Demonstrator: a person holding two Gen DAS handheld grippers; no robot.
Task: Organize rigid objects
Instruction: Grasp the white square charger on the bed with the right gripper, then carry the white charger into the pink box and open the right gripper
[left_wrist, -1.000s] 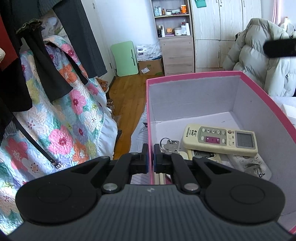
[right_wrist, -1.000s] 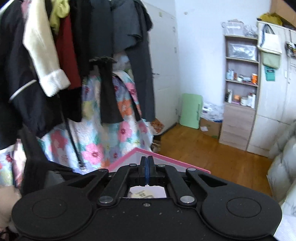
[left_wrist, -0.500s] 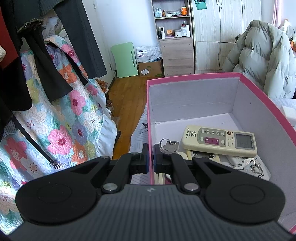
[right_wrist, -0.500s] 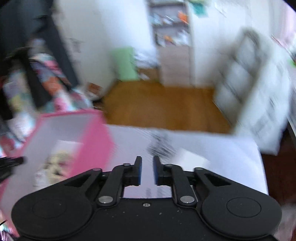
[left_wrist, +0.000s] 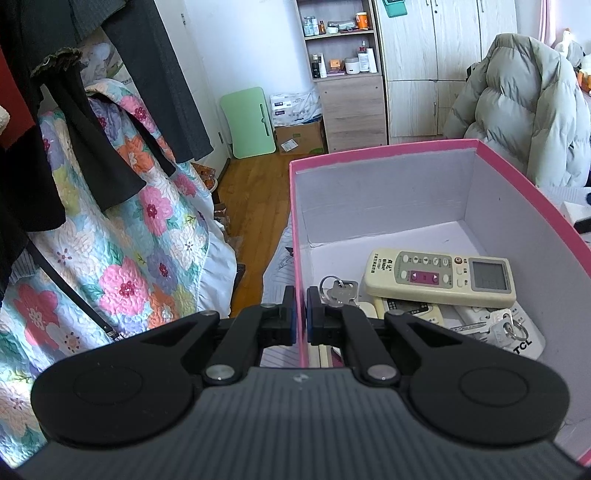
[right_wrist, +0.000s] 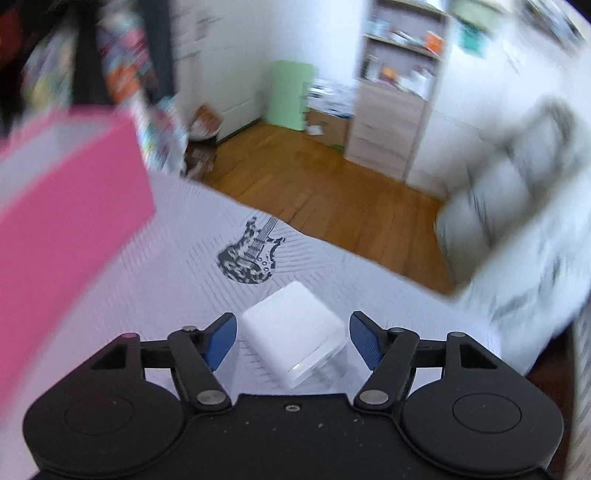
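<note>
My left gripper (left_wrist: 301, 310) is shut on the near left wall of the pink box (left_wrist: 380, 153). Inside the box lie a cream remote control (left_wrist: 439, 277), a key ring with keys (left_wrist: 338, 290), a second set of keys (left_wrist: 502, 326) and other remotes under them. My right gripper (right_wrist: 293, 338) is open, its jaws on either side of a white charger block (right_wrist: 293, 338) that lies on the pale bedsheet (right_wrist: 177, 258). The pink box (right_wrist: 62, 206) is at the left in the right wrist view, blurred.
A floral quilt and hanging dark clothes (left_wrist: 92, 166) are left of the box. A puffy grey-green coat (left_wrist: 517, 110) is at the right. Wooden floor (left_wrist: 255, 199), a shelf unit and wardrobe lie beyond. A guitar print (right_wrist: 251, 251) marks the sheet.
My right gripper swung away from the pink box, came down over the sheet and opened around the white charger. A second set of keys now lies in the box. My left gripper has not moved.
</note>
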